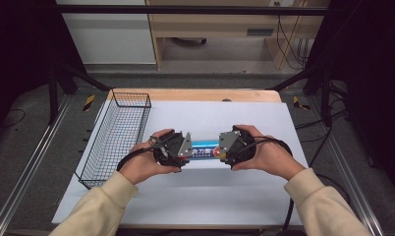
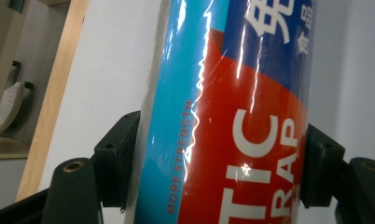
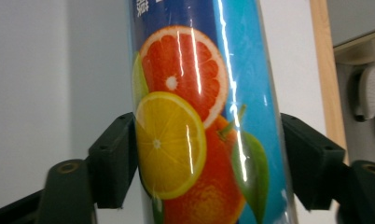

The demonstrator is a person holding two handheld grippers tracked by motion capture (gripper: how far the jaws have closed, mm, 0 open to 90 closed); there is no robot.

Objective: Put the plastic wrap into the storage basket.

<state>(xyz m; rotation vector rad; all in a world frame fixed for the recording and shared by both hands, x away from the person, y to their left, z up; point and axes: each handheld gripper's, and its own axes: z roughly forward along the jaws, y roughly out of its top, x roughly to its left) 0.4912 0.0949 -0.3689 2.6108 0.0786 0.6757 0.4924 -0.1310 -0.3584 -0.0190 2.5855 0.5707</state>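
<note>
Count: 1 plastic-wrap roll [image 1: 205, 149], 1 wire basket [image 1: 118, 140], 2 grippers (left gripper [image 1: 182, 150], right gripper [image 1: 226, 149]), 1 surface [image 1: 210, 191].

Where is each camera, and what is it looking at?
High view: above the table, looking down; both hands, sleeves, left gripper and right gripper on the roll.
Left gripper view: on that gripper, looking along its jaws at the roll.
Right gripper view: on that gripper, jaws beside the roll.
All share the roll.
</note>
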